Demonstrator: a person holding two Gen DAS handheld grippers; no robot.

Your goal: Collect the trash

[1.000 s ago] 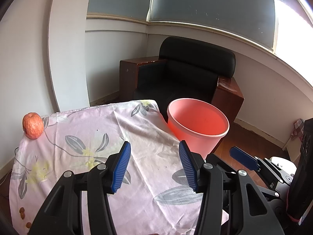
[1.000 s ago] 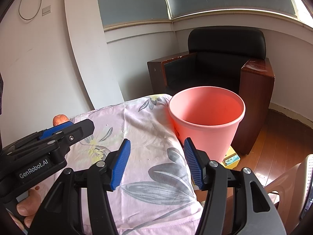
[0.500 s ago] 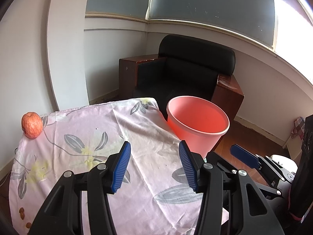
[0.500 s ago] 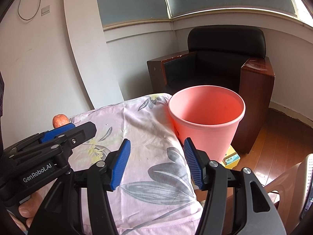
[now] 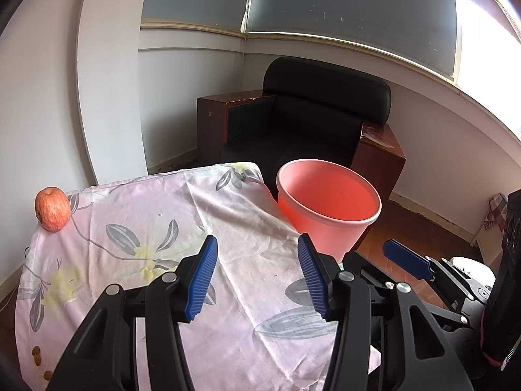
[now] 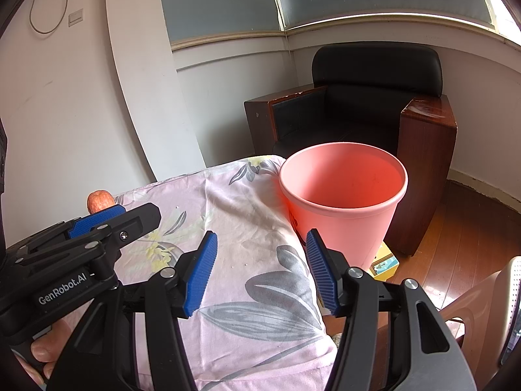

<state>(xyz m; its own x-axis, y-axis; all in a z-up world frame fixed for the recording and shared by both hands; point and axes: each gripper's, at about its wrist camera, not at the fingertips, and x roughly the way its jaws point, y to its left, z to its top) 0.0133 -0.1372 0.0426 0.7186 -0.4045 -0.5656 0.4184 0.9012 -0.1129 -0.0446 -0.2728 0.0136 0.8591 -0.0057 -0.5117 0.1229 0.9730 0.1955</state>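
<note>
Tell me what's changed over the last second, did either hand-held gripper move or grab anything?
Nothing visibly changed. The left hand-held gripper and the right hand-held gripper hang open and empty over the floral tablecloth, as before. The apple sits at the same far corner, the small brown bits lie untouched at the near edge, and the pink bin stands beside the table.

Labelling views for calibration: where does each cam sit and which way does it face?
Left wrist: on the left hand-held gripper, looking down over the cloth toward the bucket and armchair; its own open fingers show, with the right hand-held gripper at right.
Right wrist: on the right hand-held gripper, facing the same way; its open fingers show, with the left hand-held gripper and a hand at left.
Shared: cloth, bucket, armchair, apple.
</note>
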